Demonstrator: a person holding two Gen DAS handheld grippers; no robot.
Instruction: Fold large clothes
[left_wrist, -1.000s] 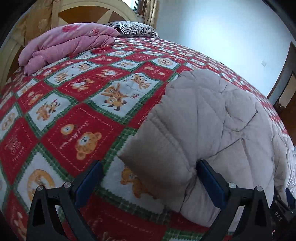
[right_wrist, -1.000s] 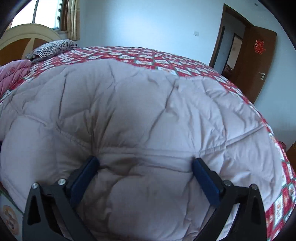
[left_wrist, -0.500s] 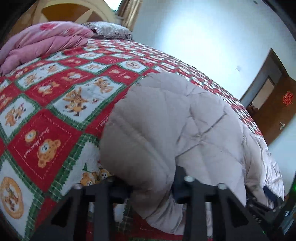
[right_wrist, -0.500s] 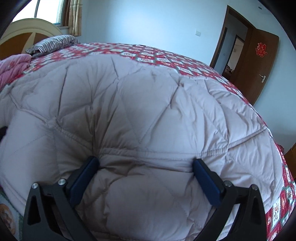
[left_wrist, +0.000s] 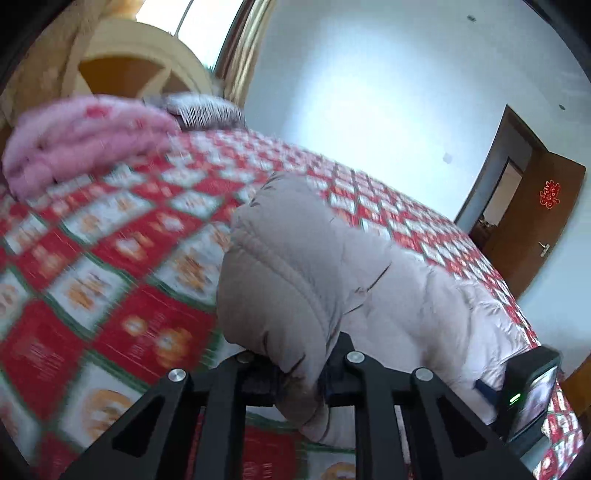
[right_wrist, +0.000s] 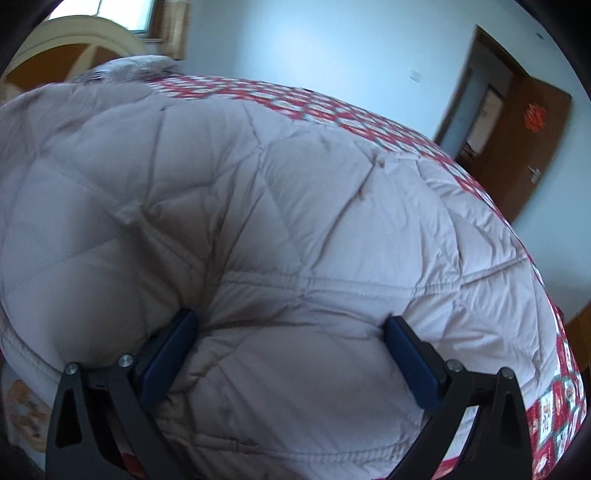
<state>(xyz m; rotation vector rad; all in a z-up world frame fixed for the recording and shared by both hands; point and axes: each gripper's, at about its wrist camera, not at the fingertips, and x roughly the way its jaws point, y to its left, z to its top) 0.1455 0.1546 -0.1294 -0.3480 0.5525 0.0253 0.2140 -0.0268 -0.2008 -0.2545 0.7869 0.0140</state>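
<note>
— So where does the coat (left_wrist: 369, 280) lie?
— On the bed (left_wrist: 122, 266), stretching away rightward from the left tool (left_wrist: 299, 376), whose jaws have just closed, pinching its near edge.
— And the right tool (right_wrist: 291, 354)?
— Spread wide, pads against the padding, gripping nothing. Door (left_wrist: 532, 221) stands far right.

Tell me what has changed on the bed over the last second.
The left tool has just closed on the edge of the beige padded coat and lifted that edge off the red patterned bedspread. The right tool stays open with its jaws pressed against the coat; the pink quilt is unmoved.
</note>
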